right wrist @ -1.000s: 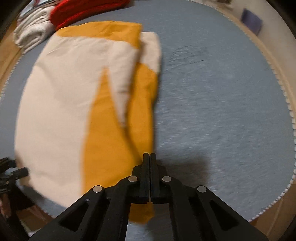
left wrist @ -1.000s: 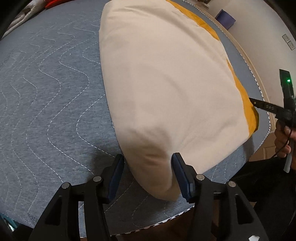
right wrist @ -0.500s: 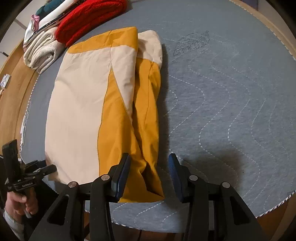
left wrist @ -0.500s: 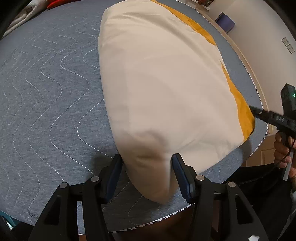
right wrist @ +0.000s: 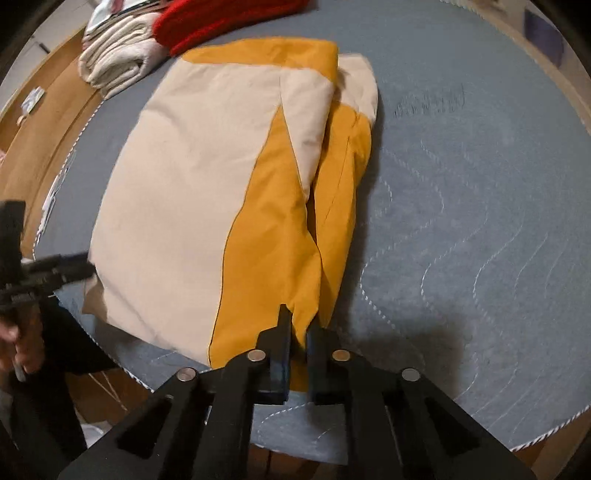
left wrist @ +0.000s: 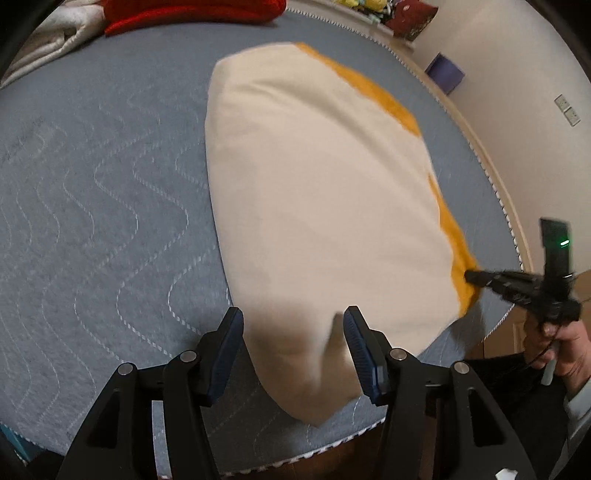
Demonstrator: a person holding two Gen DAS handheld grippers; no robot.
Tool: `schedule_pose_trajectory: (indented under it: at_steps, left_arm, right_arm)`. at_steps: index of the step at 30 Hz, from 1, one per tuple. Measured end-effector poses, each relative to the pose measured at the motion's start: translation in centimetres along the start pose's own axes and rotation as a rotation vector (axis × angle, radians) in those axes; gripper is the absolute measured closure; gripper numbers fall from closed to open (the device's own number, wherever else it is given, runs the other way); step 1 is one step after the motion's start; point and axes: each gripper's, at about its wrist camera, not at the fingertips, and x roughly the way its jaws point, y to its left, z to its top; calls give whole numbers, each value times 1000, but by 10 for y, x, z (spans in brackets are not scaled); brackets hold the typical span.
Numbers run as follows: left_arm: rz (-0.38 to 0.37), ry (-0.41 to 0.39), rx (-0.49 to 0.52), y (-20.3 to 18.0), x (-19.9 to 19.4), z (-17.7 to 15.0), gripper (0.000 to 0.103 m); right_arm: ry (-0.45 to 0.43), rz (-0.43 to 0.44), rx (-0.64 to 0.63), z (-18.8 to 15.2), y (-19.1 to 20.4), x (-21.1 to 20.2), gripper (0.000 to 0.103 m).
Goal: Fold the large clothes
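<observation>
Nearest, bottom centre of the right wrist view: right gripper, jaws nearly together, pinching the orange bottom corner of the one jacket. Right figure came down to near zero, so closed on that cloth. Same gripper seen at the right edge of the left wrist view, tips biting the orange hem, one hand around its handle.

Bottom centre of the left wrist view: left gripper, two blue pads set about halfway apart, a cream corner of the jacket bulging between them; blurred, so cannot tell whether the pads press it. Same gripper again at the left edge of the right wrist view, by the cream corner, with a second hand below it.

Beyond, jacket spread flat in the middle of both frames on one grey quilted mat, cream panel to the left, orange to the right, one sleeve folded along the right side.

Farthest, upper left of the right wrist view: two folded items, one cream, one red, just beside each other at the mat's far edge.
</observation>
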Motion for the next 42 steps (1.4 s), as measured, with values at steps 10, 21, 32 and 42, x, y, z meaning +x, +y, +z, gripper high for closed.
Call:
schedule_pose_trajectory:
  at_steps: [10,21,32,42]
  left_arm:
    - [74,102,23,5,21,-2,51]
    - [118,-45,90,-5,1,16,52]
    - [133,-177,154,-16,41,100,60]
    - [163,-155,66,0,112,220,62]
  right_arm:
    - [-196,-181,145,23,-28,-29,97]
    - [-328,44,155,116,-10,-10,52]
    - [-207,150,319,182,-49,91,71]
    - [-216,61,394,201,-54,104,101]
